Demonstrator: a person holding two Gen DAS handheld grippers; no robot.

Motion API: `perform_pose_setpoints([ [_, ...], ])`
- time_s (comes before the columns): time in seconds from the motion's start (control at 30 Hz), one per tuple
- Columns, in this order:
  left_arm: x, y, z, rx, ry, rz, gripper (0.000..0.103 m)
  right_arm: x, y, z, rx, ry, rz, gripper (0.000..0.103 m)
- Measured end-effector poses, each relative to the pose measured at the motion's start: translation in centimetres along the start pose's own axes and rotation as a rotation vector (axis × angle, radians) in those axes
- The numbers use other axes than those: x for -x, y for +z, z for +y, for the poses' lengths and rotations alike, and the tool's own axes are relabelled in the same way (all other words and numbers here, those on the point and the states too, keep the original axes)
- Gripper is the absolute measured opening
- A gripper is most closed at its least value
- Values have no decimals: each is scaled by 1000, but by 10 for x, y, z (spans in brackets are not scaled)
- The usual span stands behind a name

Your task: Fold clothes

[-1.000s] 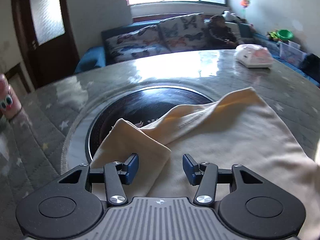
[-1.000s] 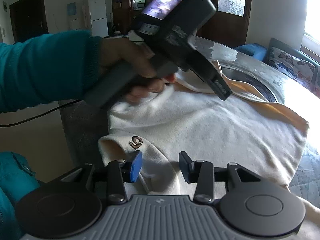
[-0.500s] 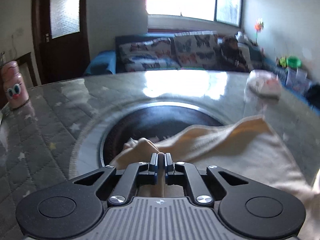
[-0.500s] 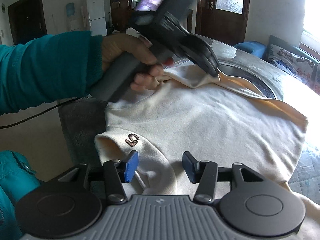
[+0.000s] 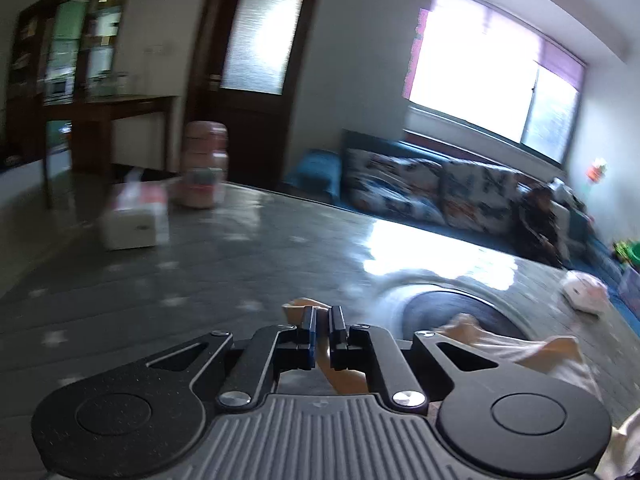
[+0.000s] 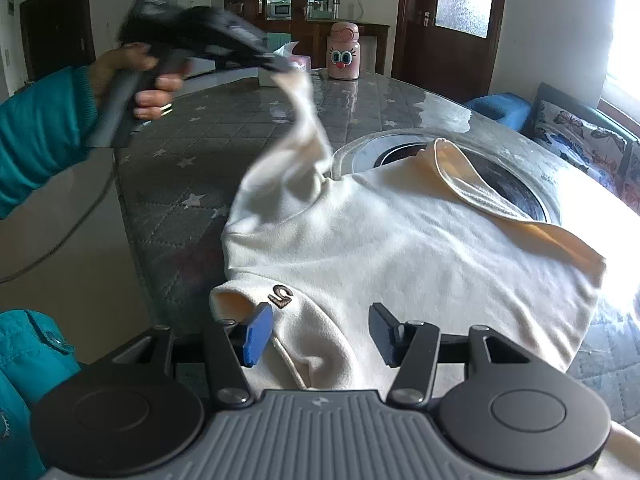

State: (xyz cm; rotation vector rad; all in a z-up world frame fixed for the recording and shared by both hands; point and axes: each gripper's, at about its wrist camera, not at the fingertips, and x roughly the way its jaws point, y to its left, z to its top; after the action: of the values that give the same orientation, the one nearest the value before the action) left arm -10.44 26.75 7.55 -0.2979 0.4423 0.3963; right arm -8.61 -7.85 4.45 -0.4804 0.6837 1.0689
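A cream sweatshirt (image 6: 420, 248) lies on the grey quilted table (image 6: 192, 168), partly over a round dark inset. My left gripper (image 5: 323, 334) is shut on the sweatshirt's sleeve (image 6: 308, 128). The right wrist view shows that gripper (image 6: 280, 66) holding the sleeve lifted above the table, stretched up and to the left. My right gripper (image 6: 318, 334) is open, its fingers either side of a fold of the sweatshirt near a small brown logo (image 6: 281, 295) at the table's near edge.
A pink cartoon bottle (image 6: 343, 56) and a tissue box (image 6: 286, 68) stand at the far side of the table. A white pouch (image 5: 584, 292) lies on the table at the right. A sofa (image 5: 440, 196) stands behind the table.
My left gripper closed on the sleeve, then lifted it and swung it up and left, away from the body of the sweatshirt. My right gripper stayed open in place.
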Motion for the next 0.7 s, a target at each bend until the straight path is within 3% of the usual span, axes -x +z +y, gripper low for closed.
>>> perform_pose_setpoints([
  [0.2,17,-16,50,23,97,18,6,-3,8,8,32,-18,17,54],
  [0.33,18,-29,65,-25,171,43,6,-8,19,15,73,-17,22,54],
  [0.5,13,-38,83,26,140,103,7,-19,36,26,123,0,22,54],
  [0.7,4,-39,75,27,92,124,40,-30,52,37,192,-6,18,52],
])
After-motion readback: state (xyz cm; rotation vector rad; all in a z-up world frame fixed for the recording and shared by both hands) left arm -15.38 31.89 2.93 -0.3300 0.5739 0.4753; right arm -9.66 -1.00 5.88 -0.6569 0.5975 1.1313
